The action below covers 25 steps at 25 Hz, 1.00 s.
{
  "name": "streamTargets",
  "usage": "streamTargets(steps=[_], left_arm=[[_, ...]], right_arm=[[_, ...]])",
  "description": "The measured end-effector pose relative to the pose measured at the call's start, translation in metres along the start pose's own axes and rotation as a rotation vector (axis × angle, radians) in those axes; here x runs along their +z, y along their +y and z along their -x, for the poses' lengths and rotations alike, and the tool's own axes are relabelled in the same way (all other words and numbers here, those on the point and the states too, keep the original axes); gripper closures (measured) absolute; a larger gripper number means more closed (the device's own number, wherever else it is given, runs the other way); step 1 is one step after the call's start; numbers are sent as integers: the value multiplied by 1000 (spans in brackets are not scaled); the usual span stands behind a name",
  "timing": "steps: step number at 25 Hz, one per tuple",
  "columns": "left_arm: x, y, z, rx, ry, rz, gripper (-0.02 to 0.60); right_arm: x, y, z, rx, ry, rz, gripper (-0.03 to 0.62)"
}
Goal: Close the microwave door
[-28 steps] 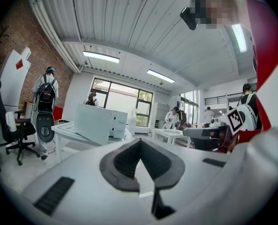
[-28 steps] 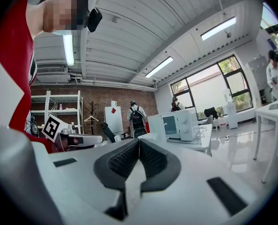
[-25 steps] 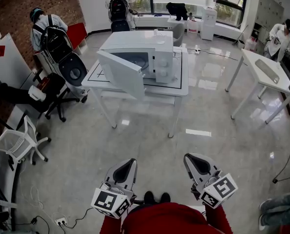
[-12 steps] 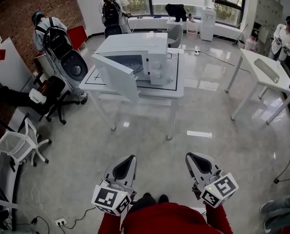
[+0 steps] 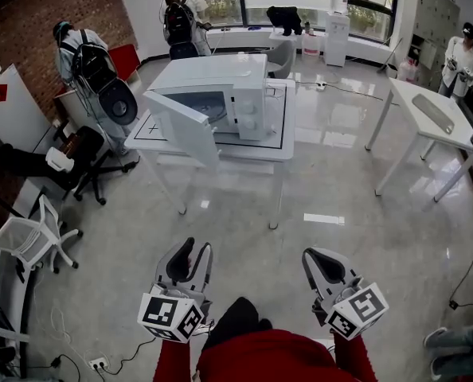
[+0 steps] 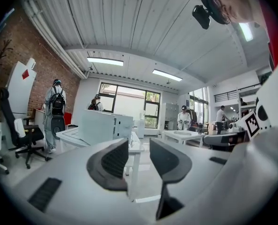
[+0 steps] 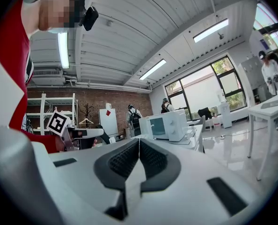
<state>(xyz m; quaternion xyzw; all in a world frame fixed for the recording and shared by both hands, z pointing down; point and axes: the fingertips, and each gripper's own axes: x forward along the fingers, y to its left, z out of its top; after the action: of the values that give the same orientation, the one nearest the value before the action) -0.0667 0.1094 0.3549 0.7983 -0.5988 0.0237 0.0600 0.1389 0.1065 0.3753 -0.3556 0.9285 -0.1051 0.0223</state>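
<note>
A white microwave [image 5: 235,92] stands on a white table [image 5: 288,146] across the room, its door [image 5: 181,126] swung open toward the left. Both grippers hang low in the head view, well short of the table. My left gripper [image 5: 195,250] has its jaws opening, with a clear gap and nothing between them. The right gripper [image 5: 312,259] is shut and empty. The left gripper view shows the microwave [image 6: 104,125] beyond the parted left gripper [image 6: 139,156]. From the right gripper view, the microwave [image 7: 169,124] sits past the shut right gripper [image 7: 139,149].
Two people with backpacks [image 5: 85,58] stand at the back left near black office chairs [image 5: 89,161]. A white mesh chair [image 5: 29,233] is at the left. A second white table [image 5: 435,122] stands at the right. Cables and a power strip [image 5: 101,362] lie on the floor.
The left gripper's jaws have parted from shut, and it has shifted forward. The microwave table has drifted slightly left in the head view. The right gripper stays shut.
</note>
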Motion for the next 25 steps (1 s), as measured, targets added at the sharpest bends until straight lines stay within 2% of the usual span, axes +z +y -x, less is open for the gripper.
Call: streamTargets(steps=[6,10,17,25], left_arm=[[-4,7,-12,10,12,4,445],[-4,21,-30,19,26,4,417],[-6,64,-92,27,53,-7,367],[-12,103,-162,9,98,0,345]], right_arm=[[-2,-10,-7,-11,8,-5,579],[-2,-19,-26,-9,17,-9,579],[3,-53,-81,-32,36,-13,579],[7,-92,-146,-73,46,-42,579]])
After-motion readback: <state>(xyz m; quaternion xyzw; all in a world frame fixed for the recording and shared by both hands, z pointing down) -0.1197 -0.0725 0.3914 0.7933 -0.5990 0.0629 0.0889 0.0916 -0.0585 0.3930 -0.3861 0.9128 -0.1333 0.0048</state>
